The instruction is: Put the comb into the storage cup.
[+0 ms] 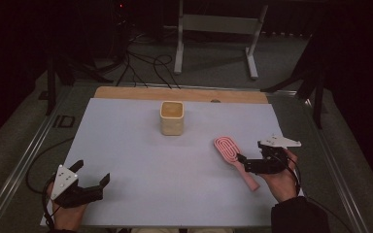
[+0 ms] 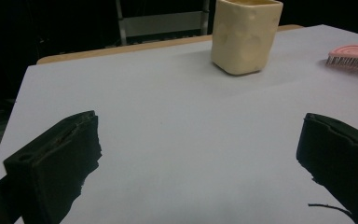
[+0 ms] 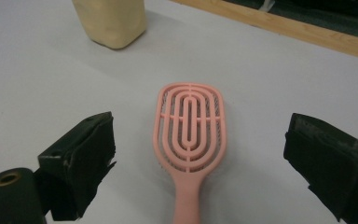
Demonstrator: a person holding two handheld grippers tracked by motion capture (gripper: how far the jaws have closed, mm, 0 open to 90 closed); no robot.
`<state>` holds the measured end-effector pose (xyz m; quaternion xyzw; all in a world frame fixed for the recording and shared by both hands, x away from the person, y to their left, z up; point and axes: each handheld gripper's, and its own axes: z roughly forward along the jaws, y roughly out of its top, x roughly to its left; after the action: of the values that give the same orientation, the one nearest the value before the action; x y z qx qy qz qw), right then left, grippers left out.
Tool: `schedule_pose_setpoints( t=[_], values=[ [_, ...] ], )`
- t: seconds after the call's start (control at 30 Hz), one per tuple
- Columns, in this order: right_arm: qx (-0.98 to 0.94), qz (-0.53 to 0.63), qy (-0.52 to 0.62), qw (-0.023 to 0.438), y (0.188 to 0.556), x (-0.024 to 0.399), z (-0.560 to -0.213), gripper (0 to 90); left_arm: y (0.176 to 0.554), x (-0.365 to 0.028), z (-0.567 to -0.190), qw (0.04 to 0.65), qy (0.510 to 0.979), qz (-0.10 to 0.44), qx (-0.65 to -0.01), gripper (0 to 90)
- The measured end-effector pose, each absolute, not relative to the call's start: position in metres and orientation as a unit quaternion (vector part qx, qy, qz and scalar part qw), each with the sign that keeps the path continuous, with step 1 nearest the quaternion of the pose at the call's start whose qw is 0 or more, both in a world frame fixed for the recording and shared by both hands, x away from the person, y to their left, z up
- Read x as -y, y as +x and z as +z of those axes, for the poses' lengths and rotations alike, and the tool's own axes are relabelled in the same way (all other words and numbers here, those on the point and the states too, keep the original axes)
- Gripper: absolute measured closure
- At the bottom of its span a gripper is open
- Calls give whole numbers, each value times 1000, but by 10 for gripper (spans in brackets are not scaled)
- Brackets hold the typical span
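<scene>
Right claw [image 1: 243,162], seen from the high view, sits at the counter's [image 1: 141,160] right side with its jaws spread astride the handle of the pink hairbrush [image 1: 229,153], while the left claw [image 1: 91,177] rests at the near left, jaws apart and empty, and a cream cup [image 1: 172,118] stands mid-counter. Left gripper view: wide jaws over bare counter, the cup [image 2: 245,35] ahead and the brush [image 2: 354,58] at far right. Right gripper view: the brush [image 3: 189,130] lies bristles down between the open jaws, untouched.
</scene>
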<state>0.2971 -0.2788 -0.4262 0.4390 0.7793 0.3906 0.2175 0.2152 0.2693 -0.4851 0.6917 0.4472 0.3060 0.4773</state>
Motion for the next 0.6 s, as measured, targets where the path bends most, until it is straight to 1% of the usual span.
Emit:
schedule_pose_setpoints(
  t=[0.6],
  values=[
    [-803,353,439,195,314,270,-435,87,216,-268,-486,477,692,304,-448,2]
  ],
)
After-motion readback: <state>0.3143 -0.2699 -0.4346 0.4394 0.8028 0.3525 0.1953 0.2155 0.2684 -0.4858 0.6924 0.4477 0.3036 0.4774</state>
